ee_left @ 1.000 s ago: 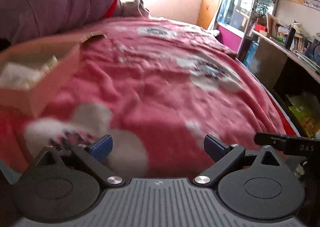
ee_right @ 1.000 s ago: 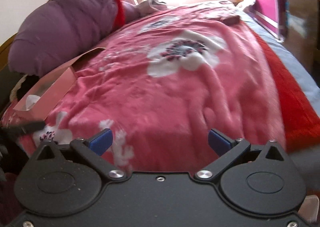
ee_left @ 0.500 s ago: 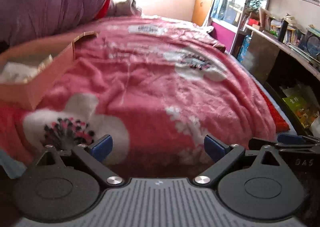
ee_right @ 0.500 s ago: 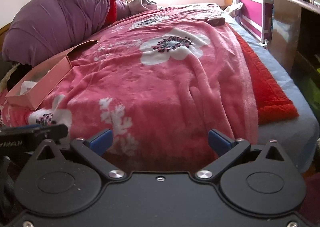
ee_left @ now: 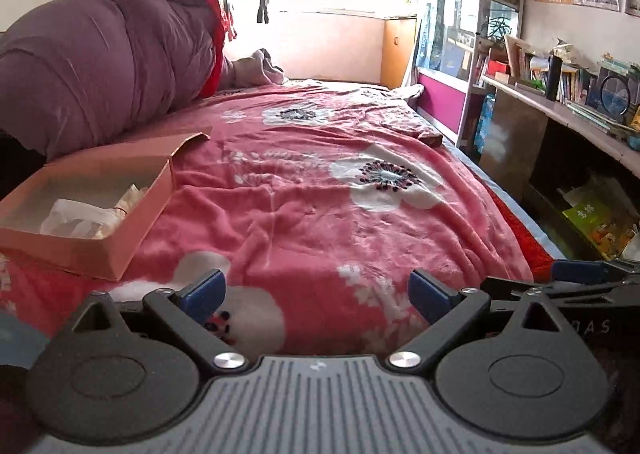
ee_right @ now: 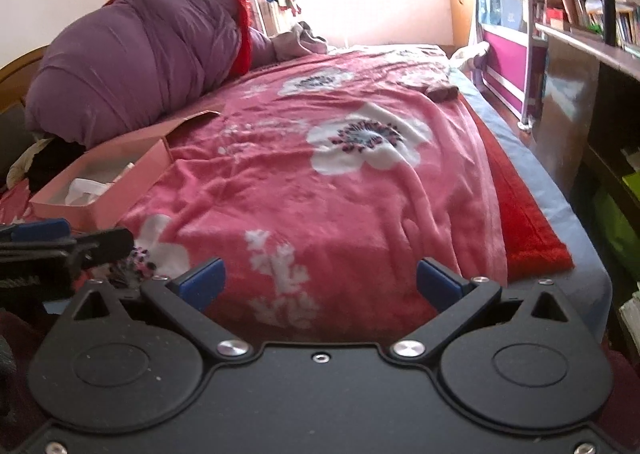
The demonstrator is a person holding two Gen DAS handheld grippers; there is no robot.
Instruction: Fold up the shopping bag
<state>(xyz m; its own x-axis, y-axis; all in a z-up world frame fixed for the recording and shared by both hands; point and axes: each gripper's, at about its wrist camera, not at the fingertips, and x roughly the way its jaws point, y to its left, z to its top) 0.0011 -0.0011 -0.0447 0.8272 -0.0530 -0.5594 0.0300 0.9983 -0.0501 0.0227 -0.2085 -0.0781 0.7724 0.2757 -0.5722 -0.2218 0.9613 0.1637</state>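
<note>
**Both grippers free above the bed, bag likely in the box**

The left gripper [ee_left: 316, 290] and right gripper [ee_right: 320, 280] hang side by side over the near edge of the bed [ee_right: 572, 254], jaws spread wide and holding nothing. No shopping bag lies on the blanket [ee_left: 320, 193]. Crumpled white material [ee_left: 84, 215] in the open pink box [ee_left: 132, 234] may be the bag; I cannot tell whether it is folded. For any pickup there, pinch one thin layer at an edge, clear of the box wall.
</note>
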